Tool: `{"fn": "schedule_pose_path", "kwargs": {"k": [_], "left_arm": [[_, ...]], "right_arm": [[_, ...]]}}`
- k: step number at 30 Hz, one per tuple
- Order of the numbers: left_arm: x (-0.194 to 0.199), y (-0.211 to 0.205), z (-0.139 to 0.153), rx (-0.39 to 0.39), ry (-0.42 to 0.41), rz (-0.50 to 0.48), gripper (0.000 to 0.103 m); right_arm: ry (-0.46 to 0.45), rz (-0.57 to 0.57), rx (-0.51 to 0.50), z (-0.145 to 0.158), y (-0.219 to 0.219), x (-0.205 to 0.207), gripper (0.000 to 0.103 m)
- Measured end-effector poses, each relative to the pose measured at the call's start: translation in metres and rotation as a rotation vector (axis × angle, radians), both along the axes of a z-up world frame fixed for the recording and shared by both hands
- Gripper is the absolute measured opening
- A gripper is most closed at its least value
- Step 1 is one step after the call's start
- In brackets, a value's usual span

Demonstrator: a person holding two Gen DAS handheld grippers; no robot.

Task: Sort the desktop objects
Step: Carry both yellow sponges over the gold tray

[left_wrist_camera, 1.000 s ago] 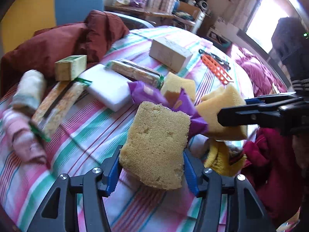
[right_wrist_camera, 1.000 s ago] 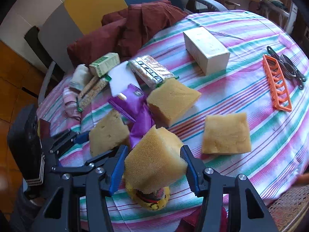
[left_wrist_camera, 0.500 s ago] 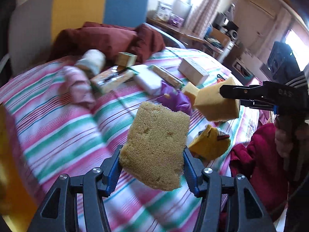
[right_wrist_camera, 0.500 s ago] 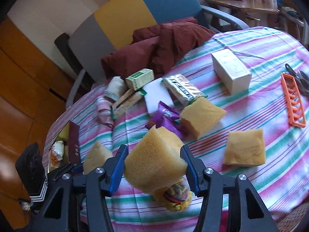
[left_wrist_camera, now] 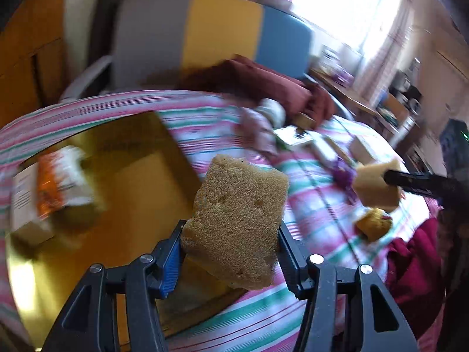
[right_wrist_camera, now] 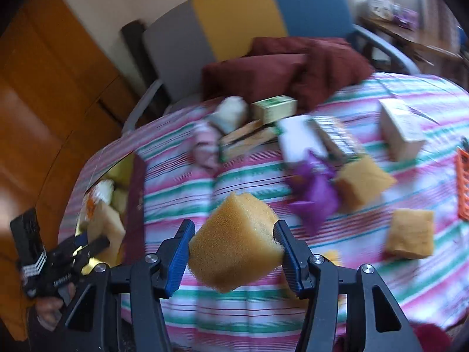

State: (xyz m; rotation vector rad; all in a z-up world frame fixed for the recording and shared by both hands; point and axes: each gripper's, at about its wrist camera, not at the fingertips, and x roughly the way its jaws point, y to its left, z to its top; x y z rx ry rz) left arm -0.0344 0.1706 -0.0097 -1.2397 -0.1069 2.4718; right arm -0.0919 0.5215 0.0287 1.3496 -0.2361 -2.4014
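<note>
Left wrist view shows the left gripper (left_wrist_camera: 230, 252) clamped on a tan sponge (left_wrist_camera: 237, 220), held above the edge of a gold tray (left_wrist_camera: 140, 176) that sits on the striped tablecloth (left_wrist_camera: 316, 214); a blurred orange-and-white packet (left_wrist_camera: 61, 182) lies in the tray's far corner. Off to the right, the right gripper (left_wrist_camera: 390, 177) grips a second sponge (left_wrist_camera: 376, 184) over the cloth. Right wrist view shows that same yellow sponge (right_wrist_camera: 234, 243) squeezed between the blue pads (right_wrist_camera: 177, 252), raised above the cloth. Two more sponges (right_wrist_camera: 362, 183) (right_wrist_camera: 410, 233) rest on the table to the right, the farther one just beside a purple wrapper (right_wrist_camera: 312, 195). A white box (right_wrist_camera: 401, 129) and an orange rack (right_wrist_camera: 463, 184) sit further right, and maroon cushions (right_wrist_camera: 281, 64) lie at the table's far edge.
</note>
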Motion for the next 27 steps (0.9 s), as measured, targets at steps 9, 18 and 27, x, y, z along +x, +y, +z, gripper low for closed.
{"fn": "schedule_pose_path", "kwargs": {"k": [9, 18, 27], "left_arm": [[0.017, -0.100, -0.015, -0.046, -0.015, 0.267, 0.058], [0.038, -0.159, -0.034, -0.058, -0.048, 0.415, 0.059], [0.060, -0.169, -0.037, -0.062, -0.060, 0.438, 0.061]], "right_arm": [[0.011, 0.262, -0.091, 0.008, -0.113, 0.010, 0.057], [-0.075, 0.464, -0.140, -0.014, -0.234, 0.017, 0.057], [-0.128, 0.452, -0.167, -0.035, -0.310, 0.007, 0.074]]}}
